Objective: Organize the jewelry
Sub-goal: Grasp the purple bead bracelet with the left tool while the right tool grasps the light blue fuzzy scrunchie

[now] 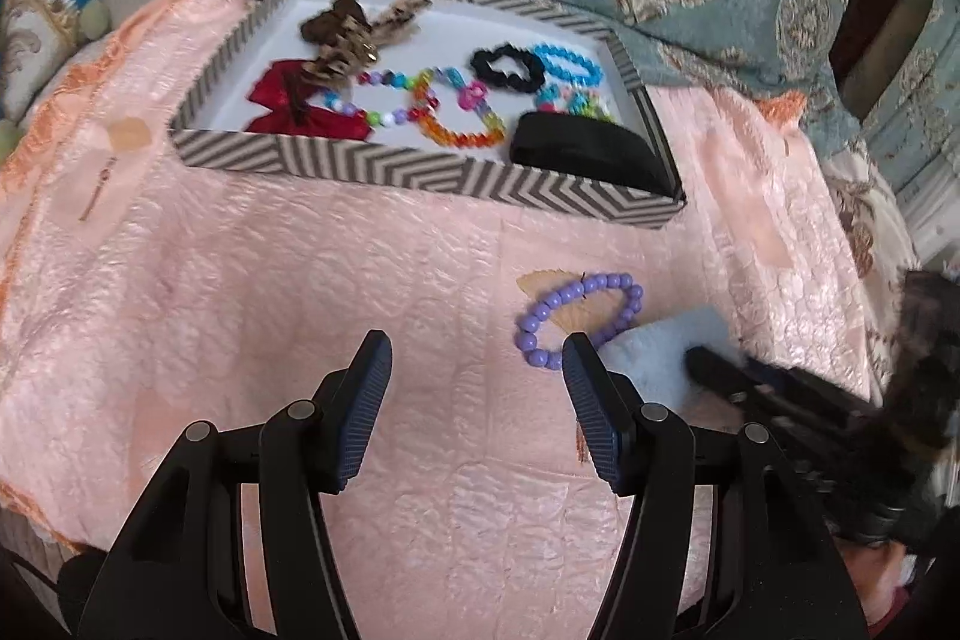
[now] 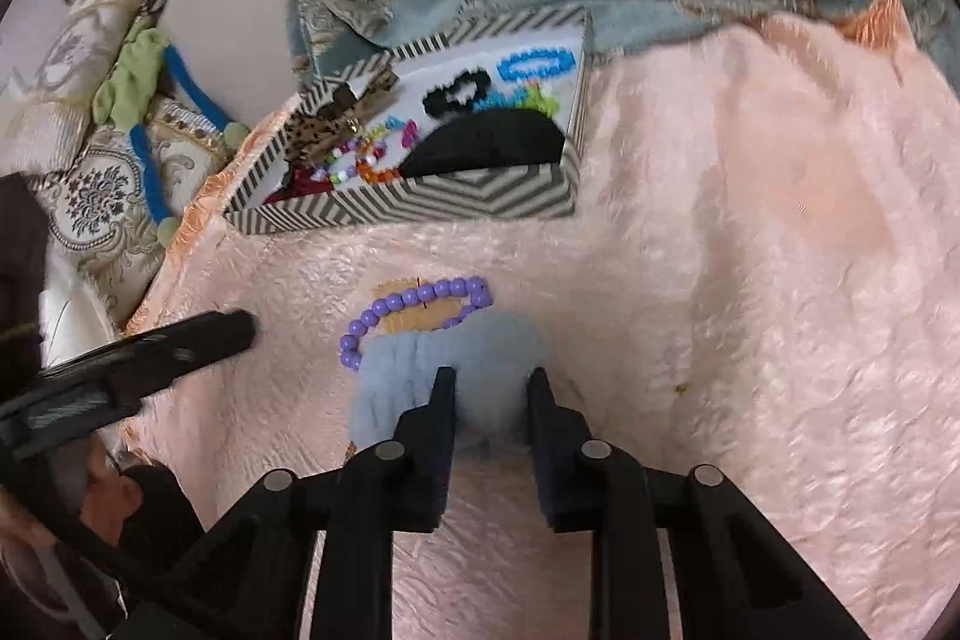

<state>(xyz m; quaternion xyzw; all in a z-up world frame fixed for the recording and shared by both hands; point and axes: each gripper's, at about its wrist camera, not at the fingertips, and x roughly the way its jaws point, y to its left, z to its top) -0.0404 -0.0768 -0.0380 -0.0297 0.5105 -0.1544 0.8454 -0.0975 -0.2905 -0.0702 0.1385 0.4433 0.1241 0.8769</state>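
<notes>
- Your right gripper [image 2: 489,379] has its jaws pinching a fluffy pale-blue scrunchie [image 2: 456,358] that lies on the pink quilted cloth [image 2: 750,250].
- Your left gripper [image 1: 477,349] hangs over bare cloth, jaws spread wide with nothing between them.
- A purple beaded bracelet [image 1: 579,319] lies on the cloth just left of the scrunchie, touching it, with the left gripper's right fingertip [image 1: 579,349] at its near edge.
- The chevron-striped shallow box [image 1: 420,169] sits farther off and holds bright bead bracelets [image 1: 459,106], a black scrunchie [image 1: 507,64], a blue beaded ring [image 1: 567,64], a red bow [image 1: 300,103], a leopard-print bow [image 1: 354,34] and a black pouch [image 1: 579,142].
</notes>
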